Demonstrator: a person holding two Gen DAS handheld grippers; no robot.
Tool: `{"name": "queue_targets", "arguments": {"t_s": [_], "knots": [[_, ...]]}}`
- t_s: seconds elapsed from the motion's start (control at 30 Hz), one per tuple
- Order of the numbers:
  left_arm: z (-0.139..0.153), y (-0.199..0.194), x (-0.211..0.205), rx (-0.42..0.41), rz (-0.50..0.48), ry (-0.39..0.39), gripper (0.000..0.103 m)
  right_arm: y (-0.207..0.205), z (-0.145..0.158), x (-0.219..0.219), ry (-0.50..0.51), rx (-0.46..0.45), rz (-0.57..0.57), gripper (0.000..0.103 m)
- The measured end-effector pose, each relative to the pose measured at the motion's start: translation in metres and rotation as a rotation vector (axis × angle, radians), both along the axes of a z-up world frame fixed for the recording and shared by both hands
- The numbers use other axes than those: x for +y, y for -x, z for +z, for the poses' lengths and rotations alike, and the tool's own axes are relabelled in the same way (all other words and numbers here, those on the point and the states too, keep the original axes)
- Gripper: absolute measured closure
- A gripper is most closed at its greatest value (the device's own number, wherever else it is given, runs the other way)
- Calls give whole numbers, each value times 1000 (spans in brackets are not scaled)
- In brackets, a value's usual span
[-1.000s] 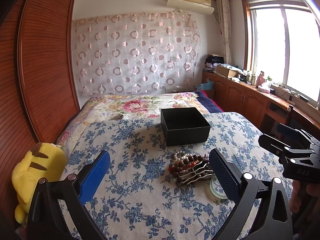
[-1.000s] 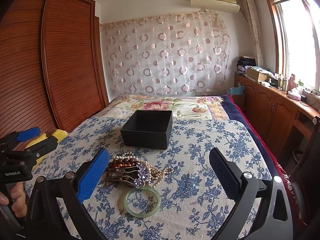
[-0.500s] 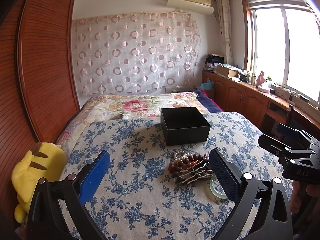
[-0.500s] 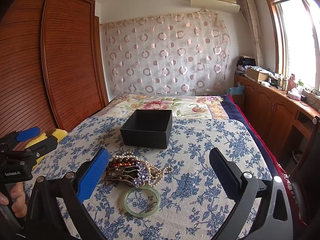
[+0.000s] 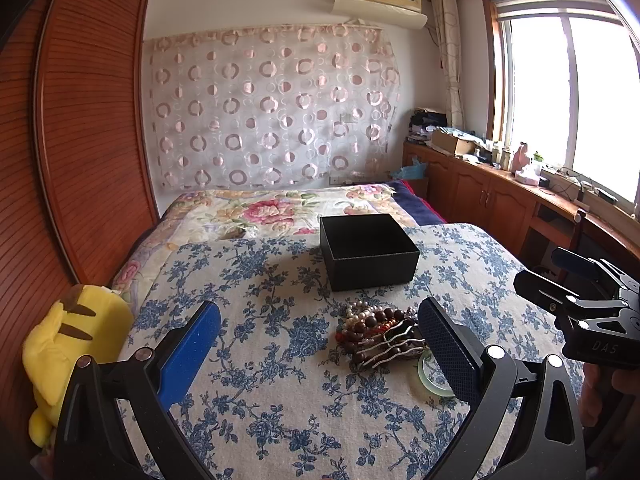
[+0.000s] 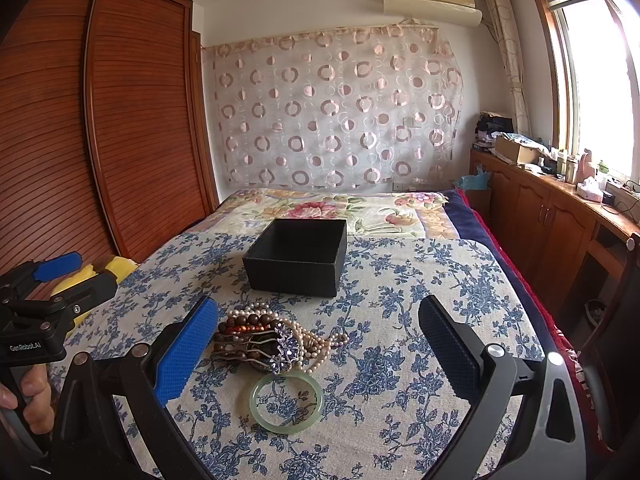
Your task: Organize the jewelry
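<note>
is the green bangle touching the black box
Apart. The right wrist view shows the green bangle lying nearest the camera, with the bead pile and bare bedspread between it and the black box.

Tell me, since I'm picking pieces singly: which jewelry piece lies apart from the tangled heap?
The pale green jade bangle: it lies flat, nearest the camera; the beaded bracelets are heaped.

Between my right fingers lies a pale green bangle (image 6: 286,403) on the cloth (image 6: 400,320), which is cream with blue flowers. Beside my blue left pad (image 6: 186,352) the beads (image 6: 244,326) are brown, red and pearl white. Ahead of my fingers the box (image 6: 298,256) is black. The plush toy (image 5: 72,344) outside my left gripper's left finger is yellow with brown stripes.
</note>
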State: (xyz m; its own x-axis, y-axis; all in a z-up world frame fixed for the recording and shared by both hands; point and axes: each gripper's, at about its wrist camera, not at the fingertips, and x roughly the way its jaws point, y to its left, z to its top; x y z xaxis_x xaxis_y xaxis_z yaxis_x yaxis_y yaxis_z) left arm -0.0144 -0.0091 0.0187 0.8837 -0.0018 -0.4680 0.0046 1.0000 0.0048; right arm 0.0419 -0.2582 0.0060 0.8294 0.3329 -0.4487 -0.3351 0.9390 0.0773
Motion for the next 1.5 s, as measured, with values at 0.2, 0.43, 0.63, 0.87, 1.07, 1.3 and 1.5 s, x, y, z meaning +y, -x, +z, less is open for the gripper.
{"name": "queue_targets", "arguments": {"t_s": [0.2, 0.43, 0.63, 0.87, 1.07, 1.3, 1.5], "knots": [[-5, -2, -2, 15, 0, 1, 7, 1, -3, 4, 4, 12, 10, 2], [-18, -10, 10, 51, -7, 9, 7, -9, -15, 11, 36, 46, 36, 2], [-33, -16, 21, 93, -29, 29, 7, -23, -29, 20, 69, 80, 88, 2], [-45, -20, 29, 125, -48, 38, 7, -48, -46, 28, 106, 158, 167, 25], [-60, -27, 31, 175, -67, 44, 7, -66, -68, 40, 92, 260, 233, 45], [-74, -32, 30, 215, -73, 48, 7, -85, -84, 50, 73, 335, 259, 56], [-78, -34, 31, 229, -80, 54, 7, -99, -92, 51, 38, 388, 260, 65]]}}
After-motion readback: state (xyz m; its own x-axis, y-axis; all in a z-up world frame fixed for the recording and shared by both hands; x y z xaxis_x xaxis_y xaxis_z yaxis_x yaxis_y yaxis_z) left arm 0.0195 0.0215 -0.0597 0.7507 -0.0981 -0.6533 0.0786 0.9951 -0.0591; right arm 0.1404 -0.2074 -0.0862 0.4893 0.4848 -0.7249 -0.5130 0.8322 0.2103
